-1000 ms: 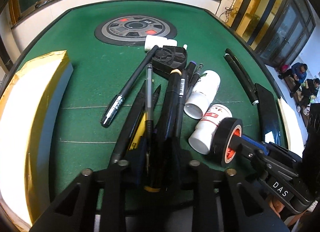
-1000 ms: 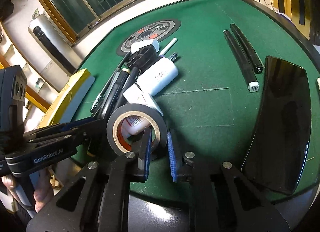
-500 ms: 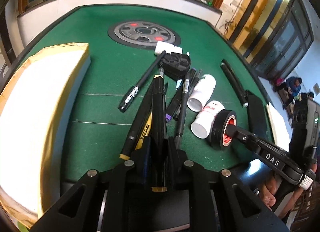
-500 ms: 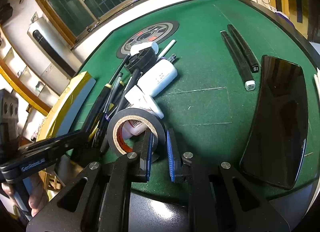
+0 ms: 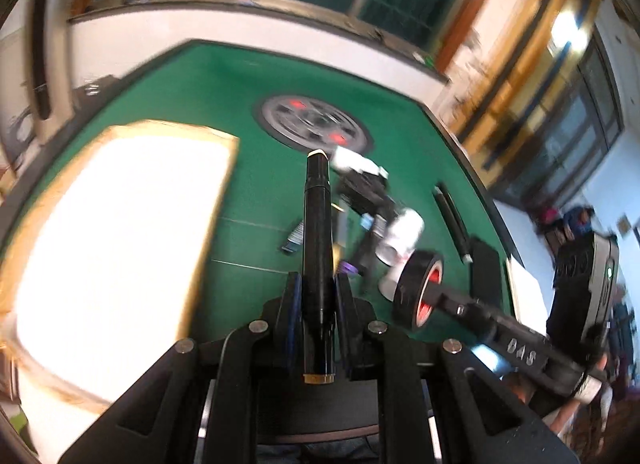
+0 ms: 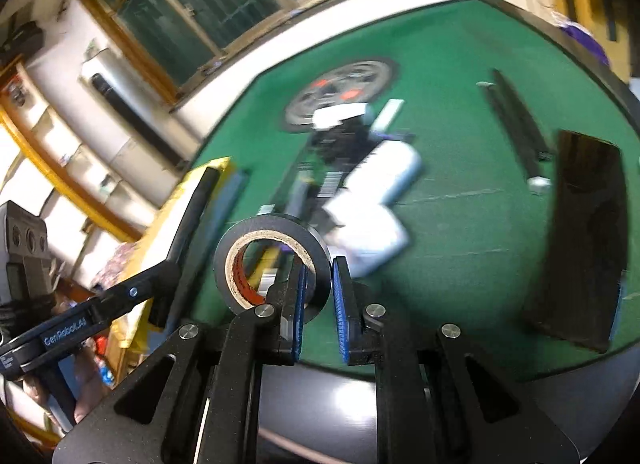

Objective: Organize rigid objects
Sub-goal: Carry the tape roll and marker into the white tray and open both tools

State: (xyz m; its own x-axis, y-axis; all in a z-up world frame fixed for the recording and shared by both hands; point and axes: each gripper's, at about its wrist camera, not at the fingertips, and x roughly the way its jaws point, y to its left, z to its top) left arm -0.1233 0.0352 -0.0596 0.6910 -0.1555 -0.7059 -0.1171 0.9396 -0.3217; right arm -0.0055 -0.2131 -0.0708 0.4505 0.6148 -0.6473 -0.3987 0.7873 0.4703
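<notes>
Black marker (image 5: 317,224) now lifted in left fingers (image 5: 316,306), tape roll (image 6: 272,264) raised, pinched by right fingers (image 6: 318,292)

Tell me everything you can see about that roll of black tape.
The tape roll is glossy black with a tan cardboard core printed red inside. It stands on edge, its open hole facing the right camera. The right hand-held gripper pinches its wall: one blue-padded finger inside the hole, the other outside. It appears lifted off the green table. In the left view the roll shows a red inner face.
</notes>
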